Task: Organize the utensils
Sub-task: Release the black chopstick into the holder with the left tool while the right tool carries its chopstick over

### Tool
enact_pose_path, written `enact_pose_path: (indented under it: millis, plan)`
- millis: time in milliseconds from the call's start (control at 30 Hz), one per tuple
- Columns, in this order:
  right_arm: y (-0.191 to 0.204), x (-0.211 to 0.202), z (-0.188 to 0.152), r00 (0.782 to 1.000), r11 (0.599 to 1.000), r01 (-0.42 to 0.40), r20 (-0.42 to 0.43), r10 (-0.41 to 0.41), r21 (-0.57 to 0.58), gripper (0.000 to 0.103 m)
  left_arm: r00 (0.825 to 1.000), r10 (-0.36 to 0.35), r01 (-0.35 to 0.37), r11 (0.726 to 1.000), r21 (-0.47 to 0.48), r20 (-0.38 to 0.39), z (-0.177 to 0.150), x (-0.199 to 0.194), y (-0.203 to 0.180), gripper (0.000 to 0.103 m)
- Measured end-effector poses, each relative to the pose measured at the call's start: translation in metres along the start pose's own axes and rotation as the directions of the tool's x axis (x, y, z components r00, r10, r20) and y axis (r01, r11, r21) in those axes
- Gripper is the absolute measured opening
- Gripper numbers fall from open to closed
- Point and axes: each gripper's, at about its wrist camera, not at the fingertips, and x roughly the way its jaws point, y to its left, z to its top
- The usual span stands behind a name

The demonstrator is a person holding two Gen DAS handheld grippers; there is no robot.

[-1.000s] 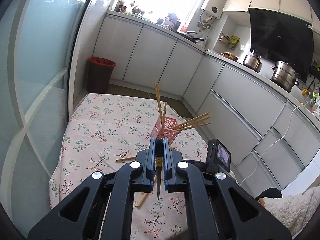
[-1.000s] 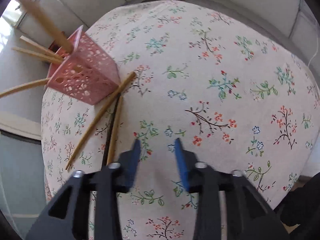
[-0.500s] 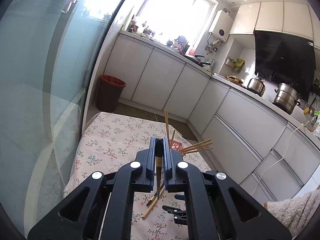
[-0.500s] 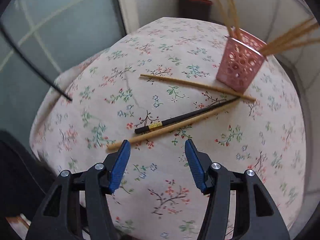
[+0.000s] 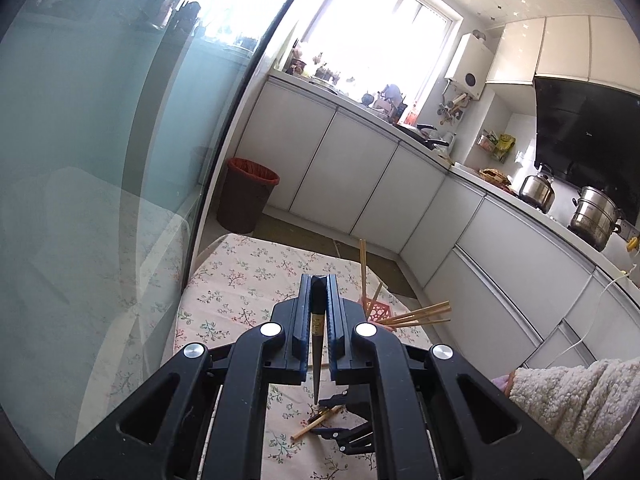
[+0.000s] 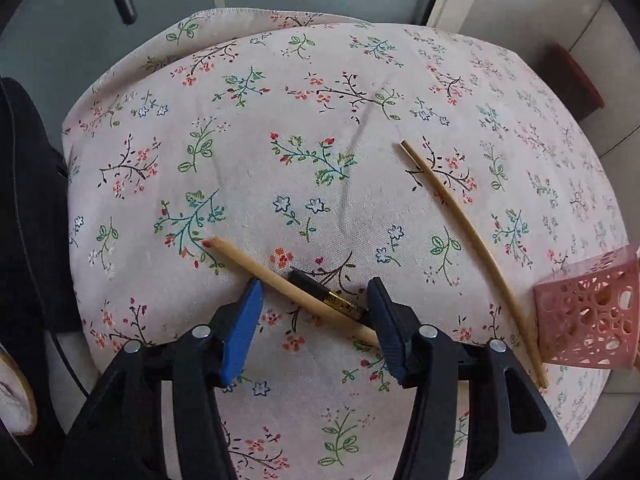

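My left gripper (image 5: 319, 300) is shut on a black chopstick (image 5: 317, 344), which hangs tip-down above the floral tablecloth (image 5: 240, 292). Behind it stands the pink perforated holder (image 5: 378, 312) with several wooden chopsticks in it. My right gripper (image 6: 316, 292) points down at the cloth with its jaws closing. Between them lie a wooden chopstick (image 6: 276, 274) and a second black chopstick (image 6: 332, 298), side by side, and neither is gripped. A third chopstick (image 6: 472, 232), also wooden, lies to the right, running toward the pink holder (image 6: 592, 312).
A glass door (image 5: 100, 160) rises on the left beside the table. A red-lined bin (image 5: 250, 192) stands on the floor beyond it. White cabinets (image 5: 360, 172) and pots (image 5: 592, 216) line the back right. A fleece sleeve (image 5: 572, 396) shows at lower right.
My right gripper rolled around and came down over the wooden and black chopsticks, its jaws narrower than before. My left gripper rose a little, still holding its black chopstick.
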Motion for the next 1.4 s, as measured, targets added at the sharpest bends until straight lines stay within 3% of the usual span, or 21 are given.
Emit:
enact_pose_path:
  millis: [100,333,433,500,533,633,833,967,1100,1400]
  plan:
    - [-0.009,-0.005,-0.005,1.000,0.994,0.001,0.012,-0.002,0.109,0.021,1.000,0.000,0.000,1.000,-0.005,0.000,0.001,0.001,0.000,0.006]
    - [-0.018,-0.009,-0.017,0.997,0.957,0.040,-0.070,-0.020,0.287,0.015,1.000,-0.008,0.008,1.000,-0.008,0.002,-0.001,-0.003,-0.001,0.006]
    - [-0.017,-0.010,-0.016,0.996,0.957,0.057,-0.078,-0.037,0.285,0.018,1.000,-0.019,0.019,1.000,-0.003,0.002,0.000,-0.003,-0.002,0.006]
    - [-0.014,-0.010,-0.006,0.995,0.957,0.097,-0.057,-0.085,0.273,0.045,1.000,-0.021,0.021,1.000,-0.005,0.002,0.000,-0.003,-0.003,0.006]
    - [-0.012,-0.009,0.001,0.994,0.959,0.105,-0.042,-0.098,0.262,0.049,1.000,-0.021,0.021,1.000,-0.006,0.002,0.000,-0.003,-0.002,0.006]
    - [-0.014,0.005,0.016,0.995,0.964,0.087,-0.077,-0.070,0.253,0.049,1.000,-0.021,0.021,1.000,-0.008,0.000,0.001,-0.003,0.000,0.007]
    - [-0.046,-0.013,0.013,1.000,0.930,0.003,0.002,-0.004,0.366,0.049,1.000,-0.023,0.023,1.000,-0.003,-0.001,0.000,-0.002,-0.002,0.007]
    - [-0.068,-0.024,0.004,0.996,0.907,0.083,0.005,-0.093,0.412,0.046,1.000,-0.023,0.023,1.000,-0.006,-0.002,0.001,-0.001,-0.001,0.007]
    - [-0.056,-0.002,0.002,0.993,0.910,0.118,-0.064,-0.101,0.398,0.041,1.000,-0.024,0.024,1.000,-0.007,-0.006,0.000,-0.001,-0.001,0.007]
    - [-0.025,0.007,-0.002,0.989,0.937,0.126,-0.115,-0.093,0.327,0.039,0.999,-0.031,0.031,0.999,-0.010,-0.009,0.001,-0.001,0.000,0.008]
